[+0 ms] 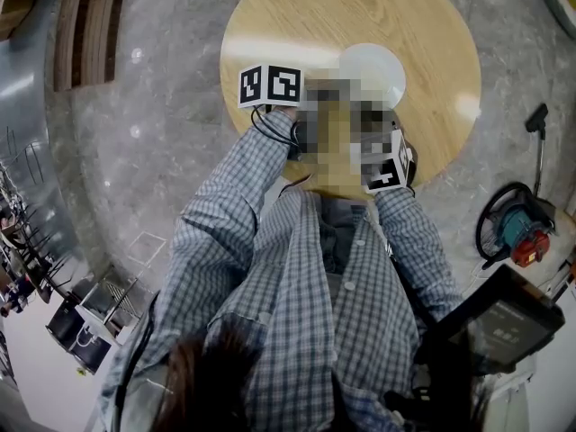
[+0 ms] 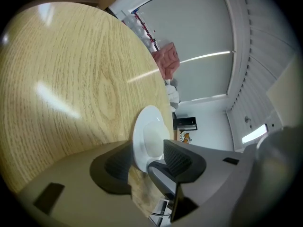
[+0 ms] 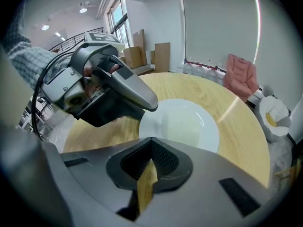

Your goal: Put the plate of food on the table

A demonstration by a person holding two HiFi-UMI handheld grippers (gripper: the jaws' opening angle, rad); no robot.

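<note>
Plate (image 1: 371, 72) lies flat, face up, near the middle of the round wooden table (image 1: 288, 25); being round, it shows no long axis. Left gripper (image 2: 147, 163): jaws wide apart, the plate's rim between them, pads not pressing. Right gripper (image 3: 150, 162): jaws closed together, holding nothing, just beside the plate. A mosaic patch in the head view hides both grippers' tips. The plate's contents show only as pale.

A white plate (image 1: 373, 70) lies on the round wooden table (image 1: 297, 16).
</note>
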